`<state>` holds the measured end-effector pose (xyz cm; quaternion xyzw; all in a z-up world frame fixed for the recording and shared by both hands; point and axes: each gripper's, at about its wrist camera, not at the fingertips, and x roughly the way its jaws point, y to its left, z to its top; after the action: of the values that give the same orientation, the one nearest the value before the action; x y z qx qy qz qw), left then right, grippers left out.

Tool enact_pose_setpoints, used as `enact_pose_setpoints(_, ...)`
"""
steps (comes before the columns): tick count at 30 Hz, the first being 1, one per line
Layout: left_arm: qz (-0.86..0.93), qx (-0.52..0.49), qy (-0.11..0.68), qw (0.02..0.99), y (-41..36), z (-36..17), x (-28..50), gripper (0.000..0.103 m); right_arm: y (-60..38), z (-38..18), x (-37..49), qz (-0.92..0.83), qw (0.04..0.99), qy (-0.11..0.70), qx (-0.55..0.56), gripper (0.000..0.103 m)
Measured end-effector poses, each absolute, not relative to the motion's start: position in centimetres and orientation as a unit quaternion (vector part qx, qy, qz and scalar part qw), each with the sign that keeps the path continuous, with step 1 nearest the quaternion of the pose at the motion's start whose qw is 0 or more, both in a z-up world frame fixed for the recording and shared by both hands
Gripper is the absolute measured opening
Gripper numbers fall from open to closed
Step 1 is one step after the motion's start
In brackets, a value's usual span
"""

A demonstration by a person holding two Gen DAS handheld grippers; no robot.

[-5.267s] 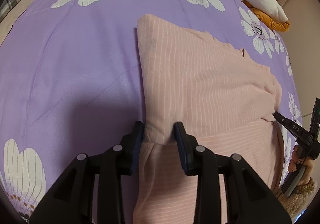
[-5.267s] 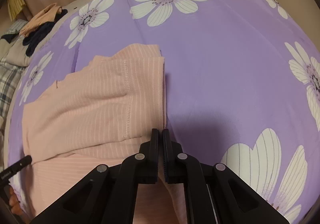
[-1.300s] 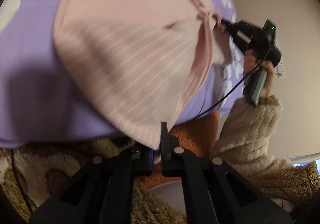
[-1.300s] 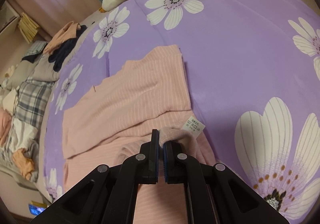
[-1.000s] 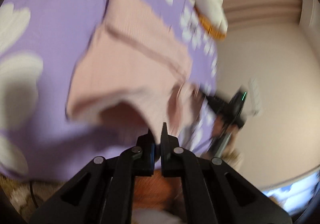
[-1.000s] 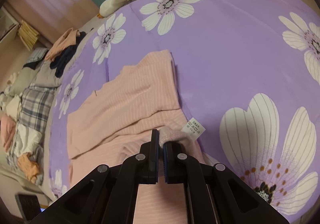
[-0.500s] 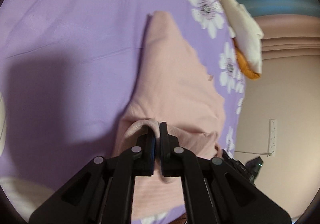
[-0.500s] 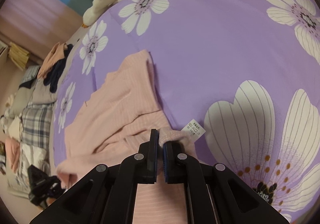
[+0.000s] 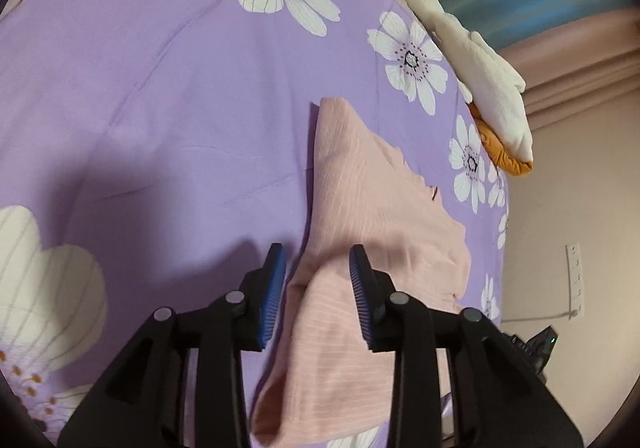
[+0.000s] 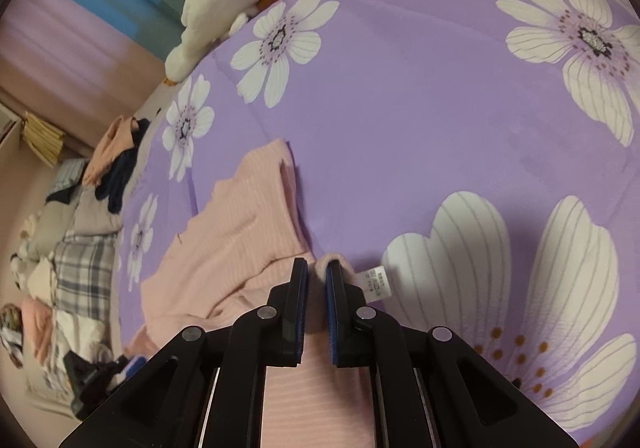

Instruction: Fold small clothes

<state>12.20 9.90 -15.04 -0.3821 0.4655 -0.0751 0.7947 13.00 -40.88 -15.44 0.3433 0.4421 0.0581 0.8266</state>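
A pink striped garment (image 9: pixel 360 208) lies partly folded on the purple flowered bedspread (image 9: pixel 180 88). My left gripper (image 9: pixel 316 268) is open, its blue pads on either side of the garment's near folded edge, not gripping it. In the right wrist view the same garment (image 10: pixel 248 216) stretches away to the left. My right gripper (image 10: pixel 316 276) has its jaws slightly parted with a fold of the pink fabric between them; a white care label (image 10: pixel 376 282) sticks out just to the right.
A white and orange plush toy (image 9: pixel 480 80) lies at the far edge of the bed. A pile of other clothes (image 10: pixel 80 208), plaid among them, sits at the left in the right wrist view. A wall is at the right (image 9: pixel 580 208).
My left gripper has opened and let go of the garment's edge, which now lies on the bed. My right gripper's jaws have parted a little around the fold.
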Motion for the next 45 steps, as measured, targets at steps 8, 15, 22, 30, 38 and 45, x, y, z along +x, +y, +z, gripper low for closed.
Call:
enact_pose_setpoints(8,-0.088,-0.339,0.479,0.805,8.7,-15.4,12.1,0.033,-42.8,-13.6,12.6,0.025,0.858,0.417,0.299,0.050)
enact_pose_setpoints(15,-0.108,-0.315,0.492,0.805,6.6,-16.2,13.7,0.047,-40.7,-15.7,14.2,0.072,0.845,0.467,0.248,0.050)
enact_pose_setpoints(22,-0.086,-0.273,0.495,0.820,4.9,-16.7,14.3,0.017,-37.3,-17.7,15.7,0.083,0.836,0.501,0.206,0.013)
enact_pose_setpoints(30,-0.083,-0.267,0.453,0.847,4.2,-14.0,12.2,0.013,-37.3,-14.2,13.1,0.080,0.869,0.446,0.200,0.008)
enact_pose_setpoints(38,-0.081,-0.238,0.448,0.858,3.3,-12.8,10.7,0.008,-37.7,-11.6,10.2,0.089,0.886,0.402,0.214,0.008)
enact_pose_setpoints(45,-0.105,-0.254,0.463,0.842,3.6,-13.6,10.5,0.009,-37.2,-11.7,9.2,0.094,0.884,0.399,0.224,0.008)
